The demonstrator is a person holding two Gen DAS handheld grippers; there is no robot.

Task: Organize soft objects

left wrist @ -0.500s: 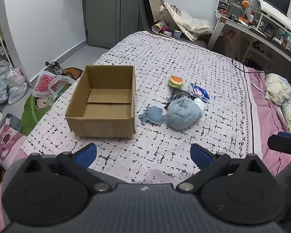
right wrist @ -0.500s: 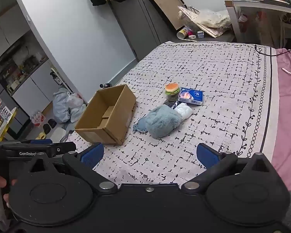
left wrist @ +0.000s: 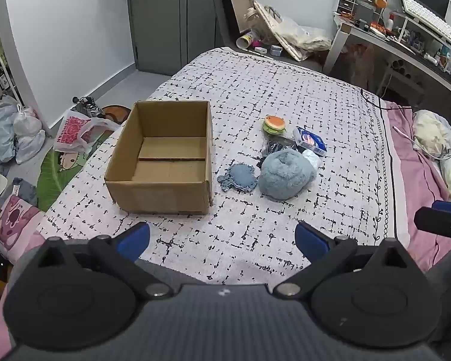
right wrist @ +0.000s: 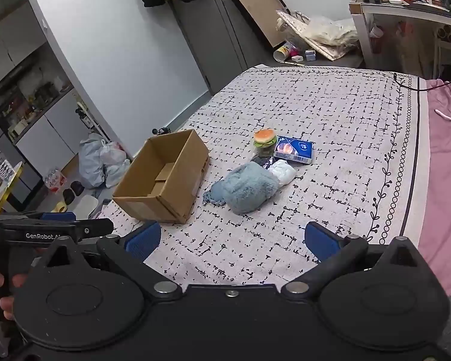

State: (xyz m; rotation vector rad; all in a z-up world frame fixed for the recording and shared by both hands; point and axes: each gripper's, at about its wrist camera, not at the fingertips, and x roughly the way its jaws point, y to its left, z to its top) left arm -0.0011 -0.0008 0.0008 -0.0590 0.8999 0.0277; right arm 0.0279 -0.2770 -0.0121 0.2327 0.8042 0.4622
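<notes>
Lying heaped ahead of both wide-open, empty grippers (left wrist: 222, 239) (right wrist: 231, 240), beside the cardboard box (left wrist: 162, 162), the fluffy blue plush (left wrist: 285, 174) could be snagged together with its touching neighbours.

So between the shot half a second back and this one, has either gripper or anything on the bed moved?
Nothing visibly changed. The left gripper and the right gripper hang open over the bed, holding nothing. The cardboard box is empty, and the fluffy blue toy, the small blue knitted piece, the burger toy and the tissue pack lie beside it as before.
</notes>
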